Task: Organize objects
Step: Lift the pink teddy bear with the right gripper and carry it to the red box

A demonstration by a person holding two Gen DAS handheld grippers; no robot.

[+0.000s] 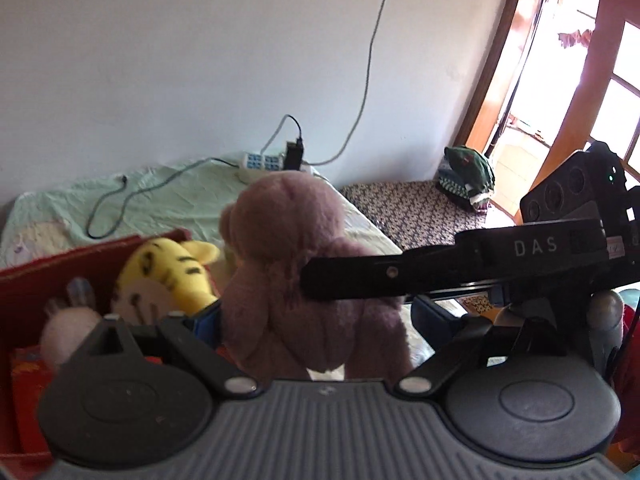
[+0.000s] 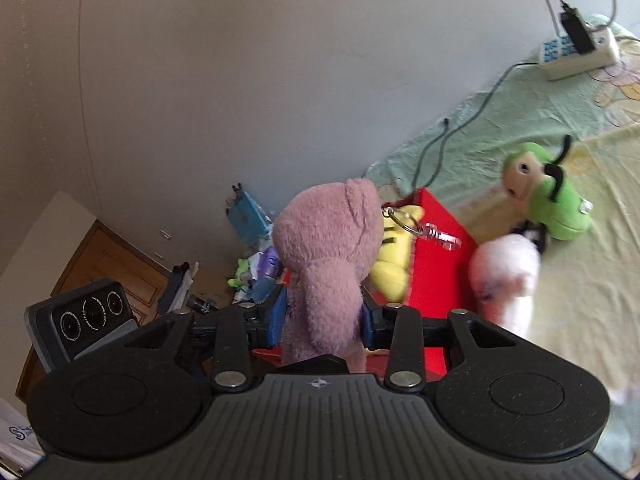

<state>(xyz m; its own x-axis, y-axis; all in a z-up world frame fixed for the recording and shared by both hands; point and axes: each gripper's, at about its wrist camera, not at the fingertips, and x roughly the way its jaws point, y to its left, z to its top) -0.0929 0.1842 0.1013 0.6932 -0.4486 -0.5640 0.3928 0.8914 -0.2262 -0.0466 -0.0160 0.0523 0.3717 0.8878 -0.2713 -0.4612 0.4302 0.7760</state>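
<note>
While the right hand-held gripper (image 2: 323, 322) clamps the pink plush bear (image 2: 326, 264), the left hand-held gripper (image 1: 316, 316) brackets it loosely.

I'm seeing a mauve plush bear (image 2: 328, 264) between my right tongs (image 2: 323, 316), a yellow black-striped tiger (image 1: 172, 272) showing left of it in the red box (image 2: 436, 276), a lime-green dog (image 2: 556, 204) lying beyond on pale-green bedding (image 2: 520, 112).

**A bedroom in a home**

A bed (image 2: 520, 128) with a pale green sheet fills the room, set against a plain white wall (image 1: 200, 60). A power strip (image 1: 262, 161) with trailing cables lies at its far edge. Soft toys sit in a red box (image 2: 436, 276) on the sheet. A wooden-framed door (image 1: 560, 80) lets in daylight, and a wooden cabinet (image 2: 100, 264) stands nearby.
</note>
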